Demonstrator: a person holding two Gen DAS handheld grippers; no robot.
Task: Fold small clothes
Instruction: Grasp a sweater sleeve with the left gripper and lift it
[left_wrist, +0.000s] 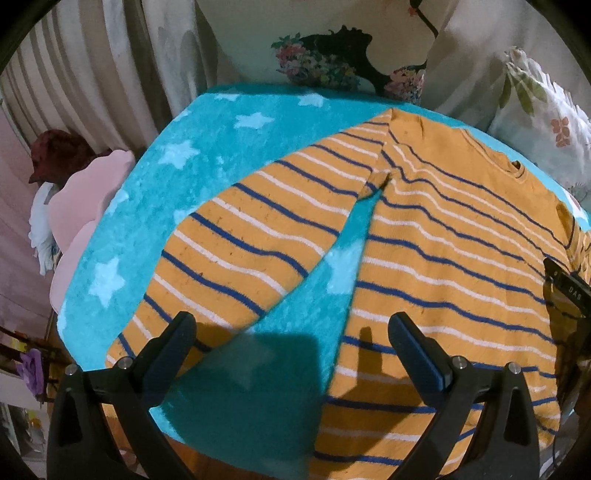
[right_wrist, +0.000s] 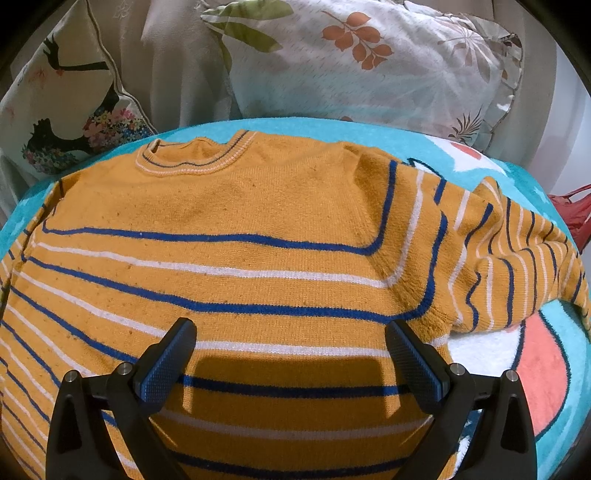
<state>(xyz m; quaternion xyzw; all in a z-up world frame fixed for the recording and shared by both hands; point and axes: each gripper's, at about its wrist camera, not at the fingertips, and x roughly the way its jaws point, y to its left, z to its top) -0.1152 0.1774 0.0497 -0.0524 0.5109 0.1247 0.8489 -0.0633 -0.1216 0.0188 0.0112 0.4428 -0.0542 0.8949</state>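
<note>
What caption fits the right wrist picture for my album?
Open right gripper hovering over an orange striped sweater spread flat on a turquoise blanket.

Black tool (right_wrist: 290, 334): blue textured pads (right_wrist: 162, 363), silver screws (right_wrist: 125, 368).

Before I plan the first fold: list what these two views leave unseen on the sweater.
- Sweater hem: right wrist view, cut off by the bottom edge behind the right gripper.
- Left sleeve cuff: left wrist view, hidden behind a finger of the left gripper.
- Right sleeve cuff: right wrist view, runs off the right edge.
</note>
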